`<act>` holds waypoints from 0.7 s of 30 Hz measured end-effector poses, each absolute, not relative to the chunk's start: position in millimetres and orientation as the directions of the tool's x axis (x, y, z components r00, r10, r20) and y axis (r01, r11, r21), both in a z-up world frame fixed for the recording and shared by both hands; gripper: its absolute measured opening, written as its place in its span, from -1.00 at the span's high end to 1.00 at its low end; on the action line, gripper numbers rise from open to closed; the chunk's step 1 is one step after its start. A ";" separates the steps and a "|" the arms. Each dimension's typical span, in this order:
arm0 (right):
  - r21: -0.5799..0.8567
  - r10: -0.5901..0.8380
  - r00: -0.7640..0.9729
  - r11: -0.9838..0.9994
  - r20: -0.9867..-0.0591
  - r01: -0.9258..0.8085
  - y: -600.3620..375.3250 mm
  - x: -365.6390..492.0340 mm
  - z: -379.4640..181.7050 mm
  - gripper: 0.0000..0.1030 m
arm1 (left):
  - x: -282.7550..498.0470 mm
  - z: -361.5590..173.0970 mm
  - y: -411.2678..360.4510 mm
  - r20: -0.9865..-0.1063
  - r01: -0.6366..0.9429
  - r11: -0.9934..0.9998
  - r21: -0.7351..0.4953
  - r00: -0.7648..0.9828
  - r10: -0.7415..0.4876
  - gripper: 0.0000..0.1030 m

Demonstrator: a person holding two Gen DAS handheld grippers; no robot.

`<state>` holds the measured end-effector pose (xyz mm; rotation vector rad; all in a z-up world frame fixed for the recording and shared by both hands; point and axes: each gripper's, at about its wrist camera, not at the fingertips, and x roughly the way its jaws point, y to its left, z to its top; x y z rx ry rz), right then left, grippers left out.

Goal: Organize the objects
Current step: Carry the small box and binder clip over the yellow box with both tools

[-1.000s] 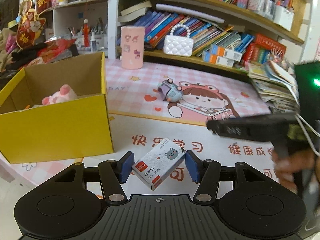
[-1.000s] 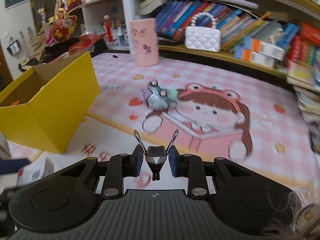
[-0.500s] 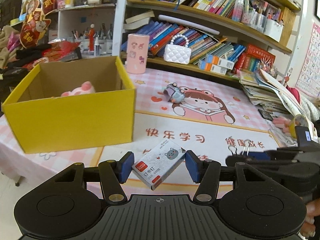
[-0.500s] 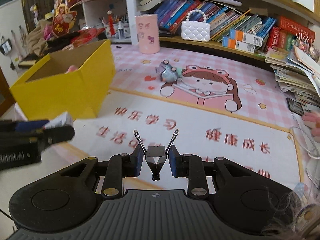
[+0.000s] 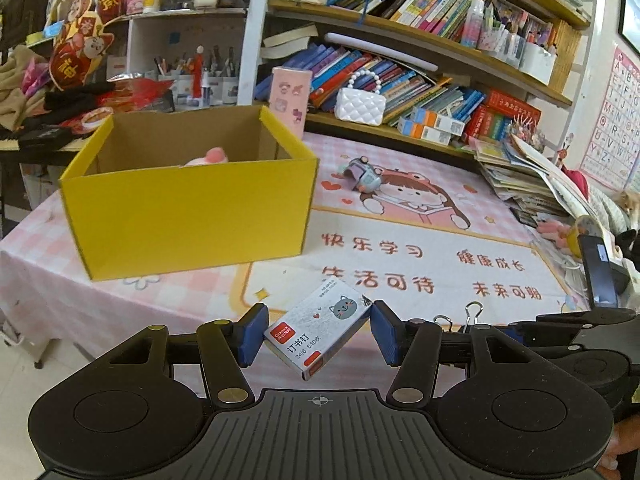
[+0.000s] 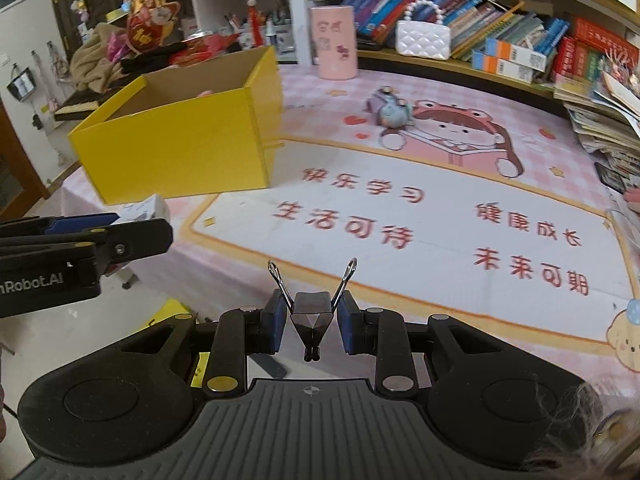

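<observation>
My left gripper [image 5: 316, 334] is shut on a small white staple box [image 5: 316, 328] with a grey cat print, held tilted off the near table edge. My right gripper [image 6: 312, 320] is shut on a black binder clip [image 6: 311, 314] with its wire handles sticking up. An open yellow cardboard box [image 5: 188, 216] stands on the left of the table, with a pink plush [image 5: 208, 157] inside. In the right wrist view the same yellow box [image 6: 180, 152] is at left, and the left gripper [image 6: 132, 220] shows sideways with the staple box [image 6: 144, 209].
A small grey-purple toy [image 5: 362, 174] lies on the pink cartoon mat [image 5: 400, 248]; a pink cup [image 5: 290, 100] and a white quilted purse [image 5: 360, 106] stand by the bookshelf. Stacked magazines [image 5: 528, 176] and a phone [image 5: 598, 272] crowd the right edge.
Both grippers have drawn back from the table toward its near edge, each still holding its object. The yellow box and toy now look farther off.
</observation>
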<state>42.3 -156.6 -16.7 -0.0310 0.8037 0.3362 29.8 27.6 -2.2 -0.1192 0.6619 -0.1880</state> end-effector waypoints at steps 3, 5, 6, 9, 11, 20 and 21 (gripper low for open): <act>0.095 0.291 0.643 0.942 -0.709 -0.321 -142.5 34.9 -16.5 0.51 | 22.4 -0.6 39.7 -0.590 0.127 0.978 -0.167 0.781 -0.203 -0.07; 0.091 0.297 0.644 0.938 -0.705 -0.333 -132.9 31.5 -15.7 0.51 | 17.2 0.7 48.5 -0.581 0.115 0.979 -0.166 0.791 -0.191 -0.07; 0.088 0.301 0.645 0.936 -0.702 -0.342 -127.3 29.2 -15.2 0.51 | 14.3 1.5 52.2 -0.579 0.109 0.980 -0.165 0.794 -0.185 -0.07; 0.081 0.320 0.649 0.925 -0.690 -0.371 -112.0 24.8 -12.4 0.51 | 7.8 4.4 65.6 -0.570 0.089 0.984 -0.157 0.805 -0.163 -0.07; 0.078 0.332 0.651 0.919 -0.683 -0.387 -102.5 24.0 -10.7 0.51 | 2.5 5.9 74.5 -0.562 0.071 0.986 -0.152 0.814 -0.146 -0.07; 0.050 0.375 0.672 0.892 -0.638 -0.450 -65.6 28.6 10.7 0.51 | -3.9 26.4 109.6 -0.460 0.002 0.986 -0.168 0.884 -0.080 -0.07; 0.046 0.381 0.679 0.889 -0.627 -0.456 -61.9 31.3 15.5 0.51 | -1.9 30.4 112.1 -0.443 0.000 0.986 -0.165 0.893 -0.074 -0.07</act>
